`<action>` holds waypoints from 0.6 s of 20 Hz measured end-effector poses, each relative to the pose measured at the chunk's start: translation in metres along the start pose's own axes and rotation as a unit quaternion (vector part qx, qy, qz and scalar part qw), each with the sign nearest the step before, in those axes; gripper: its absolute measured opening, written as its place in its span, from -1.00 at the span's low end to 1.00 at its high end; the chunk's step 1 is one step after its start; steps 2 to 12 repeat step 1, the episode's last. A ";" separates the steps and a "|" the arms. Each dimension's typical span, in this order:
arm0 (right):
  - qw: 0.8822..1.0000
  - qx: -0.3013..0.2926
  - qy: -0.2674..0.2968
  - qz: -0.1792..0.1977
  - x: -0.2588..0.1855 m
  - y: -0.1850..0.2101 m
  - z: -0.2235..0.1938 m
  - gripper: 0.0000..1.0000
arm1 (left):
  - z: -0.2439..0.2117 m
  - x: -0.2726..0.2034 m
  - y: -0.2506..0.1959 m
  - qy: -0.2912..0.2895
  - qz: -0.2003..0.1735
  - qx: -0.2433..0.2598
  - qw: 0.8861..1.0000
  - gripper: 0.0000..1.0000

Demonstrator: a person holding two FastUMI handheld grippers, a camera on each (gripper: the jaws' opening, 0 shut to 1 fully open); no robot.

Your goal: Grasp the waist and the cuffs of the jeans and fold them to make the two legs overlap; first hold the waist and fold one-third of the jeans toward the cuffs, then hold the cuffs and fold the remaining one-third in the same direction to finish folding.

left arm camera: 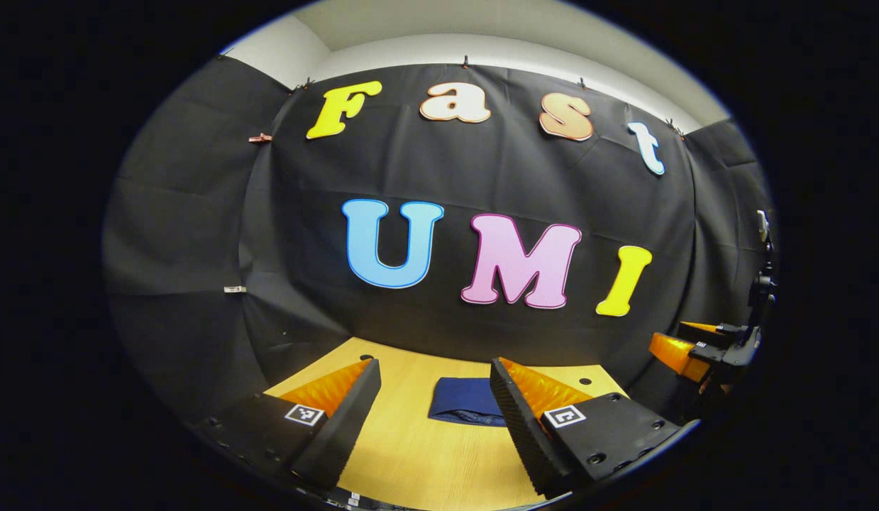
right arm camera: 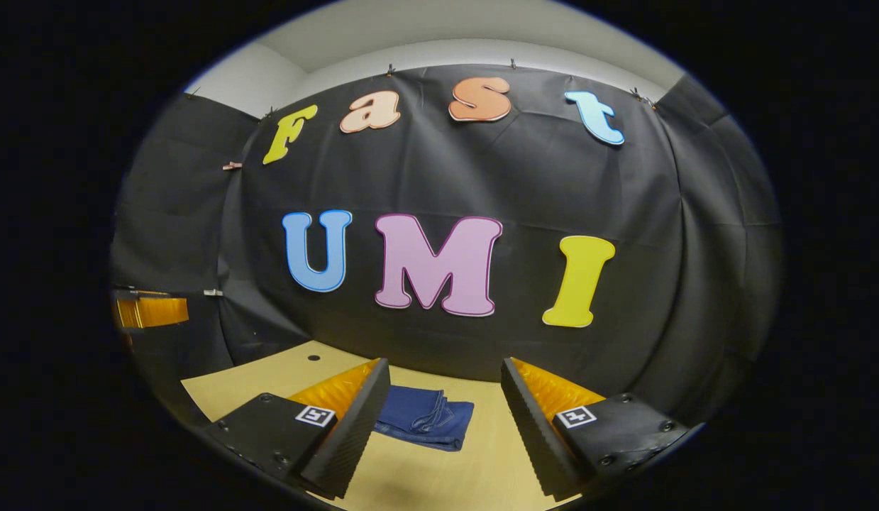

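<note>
The dark blue jeans (left arm camera: pixel 465 401) lie folded into a compact bundle on the wooden table (left arm camera: pixel 425 461), far from both grippers. In the left gripper view my left gripper (left arm camera: pixel 433 380) hangs open above the table's near side, the bundle showing between its fingers. The right gripper view shows the jeans (right arm camera: pixel 425 417) with a seam and folded edges on top, just right of the near finger. My right gripper (right arm camera: pixel 445 380) is open too, with nothing in it. The right gripper (left arm camera: pixel 684 351) also shows at the far right edge of the left gripper view.
The black cloth wall closes the table's far side and both flanks. Small dark holes (left arm camera: pixel 365 357) dot the tabletop near its far edge. In the right gripper view, the left gripper (right arm camera: pixel 150 312) shows at the left edge, raised above the table (right arm camera: pixel 482 461).
</note>
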State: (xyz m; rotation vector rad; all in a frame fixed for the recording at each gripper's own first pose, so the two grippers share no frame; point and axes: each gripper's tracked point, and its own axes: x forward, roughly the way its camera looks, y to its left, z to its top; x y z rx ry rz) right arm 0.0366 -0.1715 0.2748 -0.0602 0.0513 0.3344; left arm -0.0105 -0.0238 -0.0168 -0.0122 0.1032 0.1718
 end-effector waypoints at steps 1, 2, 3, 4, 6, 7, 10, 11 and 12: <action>1.000 -0.001 0.002 0.005 0.001 0.003 -0.003 0.94 | 0.001 -0.002 -0.001 0.000 0.001 0.000 1.000 0.94; 1.000 -0.001 0.002 0.005 0.001 0.003 -0.003 0.94 | 0.001 -0.002 -0.001 0.000 0.001 0.000 1.000 0.94; 1.000 -0.001 0.002 0.005 0.001 0.003 -0.003 0.94 | 0.001 -0.002 -0.001 0.000 0.001 0.000 1.000 0.94; 1.000 -0.001 0.002 0.005 0.001 0.003 -0.003 0.94 | 0.001 -0.002 -0.001 0.000 0.001 0.000 1.000 0.94; 1.000 -0.001 0.002 0.005 0.001 0.003 -0.003 0.94 | 0.001 -0.002 -0.001 0.000 0.001 0.000 1.000 0.94; 1.000 -0.001 0.002 0.005 0.001 0.003 -0.003 0.94 | 0.001 -0.002 -0.001 0.000 0.001 0.000 1.000 0.94; 1.000 -0.001 0.002 0.005 0.001 0.003 -0.003 0.94 | 0.001 -0.002 -0.001 0.000 0.001 0.000 1.000 0.94; 1.000 -0.001 0.002 0.005 0.001 0.003 -0.003 0.94 | 0.001 -0.002 -0.001 0.000 0.001 0.000 1.000 0.94; 1.000 -0.001 0.002 0.005 0.001 0.003 -0.003 0.94 | 0.001 -0.002 -0.001 0.000 0.001 0.000 1.000 0.94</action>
